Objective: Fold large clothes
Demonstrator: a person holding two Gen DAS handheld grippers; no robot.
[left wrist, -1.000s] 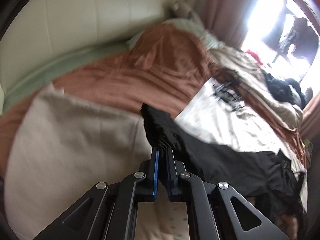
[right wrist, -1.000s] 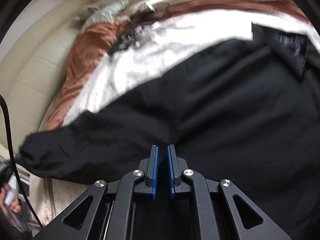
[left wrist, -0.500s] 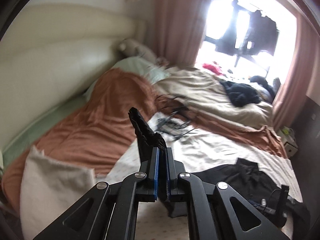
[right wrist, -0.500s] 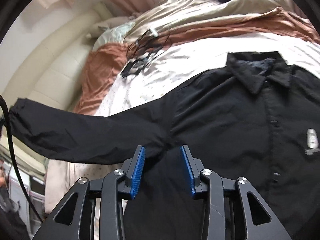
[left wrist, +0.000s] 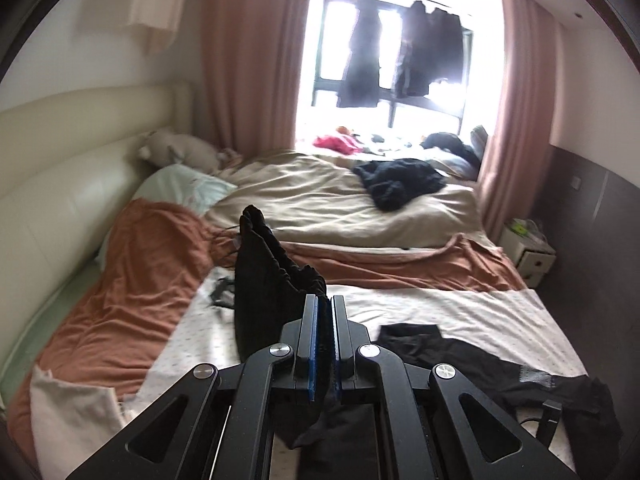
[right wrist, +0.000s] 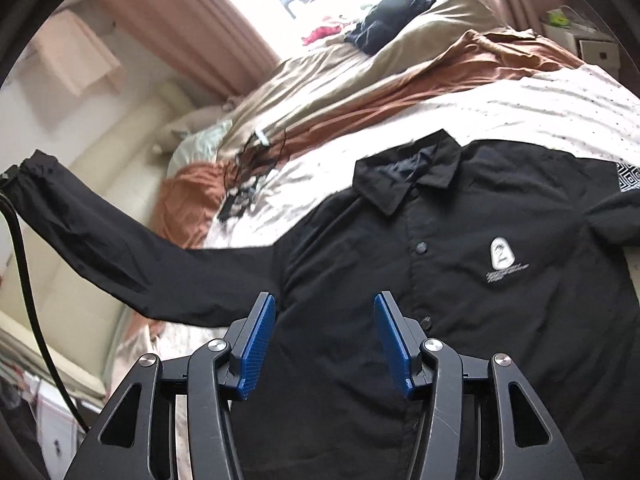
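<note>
A black button-up shirt (right wrist: 460,280) with a white chest logo lies front-up on the bed's white dotted sheet (right wrist: 520,112). My left gripper (left wrist: 323,308) is shut on the cuff of its sleeve (left wrist: 264,280) and holds it lifted above the bed; the raised sleeve also shows in the right wrist view (right wrist: 120,248), stretched out to the left. My right gripper (right wrist: 325,308) is open and empty, just above the shirt's body near the armpit. The rest of the shirt (left wrist: 500,364) lies flat at the lower right in the left wrist view.
A rust-orange blanket (left wrist: 148,272) and a beige duvet (left wrist: 320,200) cover the far bed. A black clothes pile (left wrist: 400,184) sits on the duvet. A cream headboard (left wrist: 60,184) is at left, a white nightstand (left wrist: 528,256) at right, and cables (right wrist: 248,176) lie on the sheet.
My left gripper has lifted the sleeve cuff up off the bed. My right gripper has let go of the shirt body, opened wide and drawn back.
</note>
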